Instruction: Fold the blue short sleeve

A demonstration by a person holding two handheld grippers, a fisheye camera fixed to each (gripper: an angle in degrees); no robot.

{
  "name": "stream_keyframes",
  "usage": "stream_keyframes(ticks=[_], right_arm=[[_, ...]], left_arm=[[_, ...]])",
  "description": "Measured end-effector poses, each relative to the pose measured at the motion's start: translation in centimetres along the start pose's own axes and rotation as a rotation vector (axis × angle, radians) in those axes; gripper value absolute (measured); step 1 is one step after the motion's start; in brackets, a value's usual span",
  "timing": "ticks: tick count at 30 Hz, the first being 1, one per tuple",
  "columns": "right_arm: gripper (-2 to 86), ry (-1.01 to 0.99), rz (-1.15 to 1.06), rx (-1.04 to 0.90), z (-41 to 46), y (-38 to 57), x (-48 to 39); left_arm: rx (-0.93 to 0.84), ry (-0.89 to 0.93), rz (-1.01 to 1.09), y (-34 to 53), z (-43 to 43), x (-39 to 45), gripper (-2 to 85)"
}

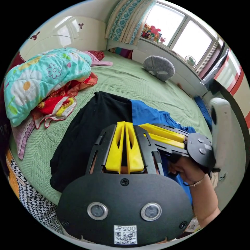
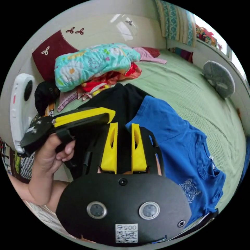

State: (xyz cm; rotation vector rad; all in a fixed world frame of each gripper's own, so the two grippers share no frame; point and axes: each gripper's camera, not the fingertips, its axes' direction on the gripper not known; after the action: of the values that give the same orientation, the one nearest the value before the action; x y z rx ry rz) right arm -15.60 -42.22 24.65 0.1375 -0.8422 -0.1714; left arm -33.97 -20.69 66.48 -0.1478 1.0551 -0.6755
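A quilt [image 1: 44,75] is heaped at the bed's left edge. Beside it a black garment [image 1: 86,135] lies flat on the green bedspread [image 1: 135,80], and the blue shirt [image 2: 179,145] overlaps its right side, collar toward the near edge. The left gripper [image 1: 125,127] hangs over the black cloth, jaws pressed together with nothing between. The right gripper [image 2: 123,130], jaws parted, sits over the blue hem. Bare bedspread stretches beyond toward a grey cushion [image 1: 159,67].
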Motion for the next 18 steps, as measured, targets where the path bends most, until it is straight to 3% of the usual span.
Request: stream_keyframes(ticks=[4, 7, 18], right_arm=[[8.5, 0.058, 0.046, 0.176, -7.1, 5.0, -1.5], [8.8, 0.188, 0.099, 0.192, -11.3, 9.9, -1.3], [7.6, 0.520, 0.501, -0.063, -21.5, 36.0, 0.6]], left_arm=[[0.010, 0.024, 0.041, 1.0, -0.9, 3.1, -0.7], [-0.006, 0.019, 0.113, 1.8, -1.2, 6.2, -0.7], [-0.082, 0.062, 0.348, 9.1, -3.9, 18.4, -0.7]])
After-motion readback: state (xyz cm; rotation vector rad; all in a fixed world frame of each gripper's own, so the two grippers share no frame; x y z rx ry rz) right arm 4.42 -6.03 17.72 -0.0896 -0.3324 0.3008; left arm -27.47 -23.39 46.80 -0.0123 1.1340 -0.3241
